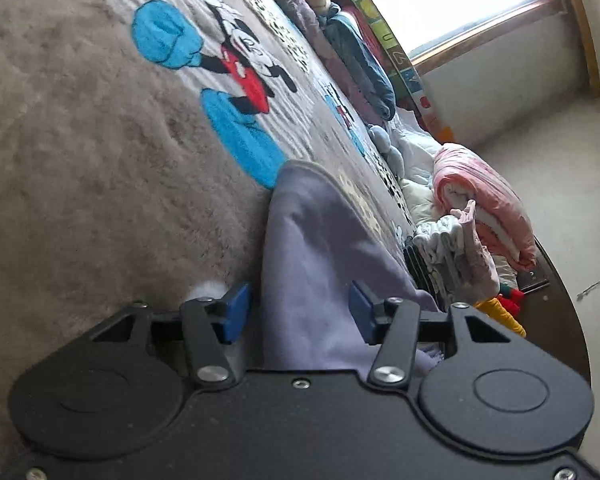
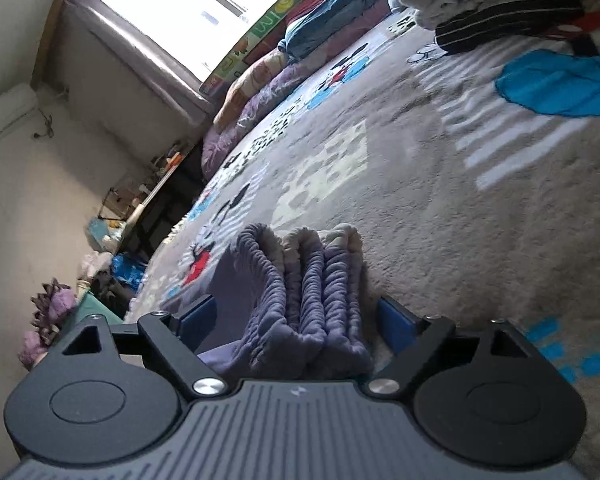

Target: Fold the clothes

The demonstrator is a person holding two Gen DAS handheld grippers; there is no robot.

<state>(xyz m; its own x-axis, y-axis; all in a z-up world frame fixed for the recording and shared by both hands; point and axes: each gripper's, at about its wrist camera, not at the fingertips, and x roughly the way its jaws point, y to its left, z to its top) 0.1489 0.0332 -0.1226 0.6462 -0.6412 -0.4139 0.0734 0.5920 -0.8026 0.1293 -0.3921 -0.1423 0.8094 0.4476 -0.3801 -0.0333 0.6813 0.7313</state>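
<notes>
Lilac fleece, the garment (image 1: 320, 264), lies on the grey plush blanket (image 1: 80, 160) covering the bed, right in front of both my grippers. My left gripper (image 1: 298, 312) has its fingers spread wide, one blue pad on the blanket just beside the garment's left edge, the other over the cloth; nothing is clamped. From the right wrist I see the garment's ribbed cuff (image 2: 304, 292) bunched in folds between the fingers of my right gripper (image 2: 298, 320), which stand apart on either side of it, with gaps between the pads and the cloth. To the left of the garment the blanket is bare and wide. A stack of clothes (image 1: 448, 248) and a pink bundle (image 1: 488, 200) sit at the bed's far edge, well apart from the garment
</notes>
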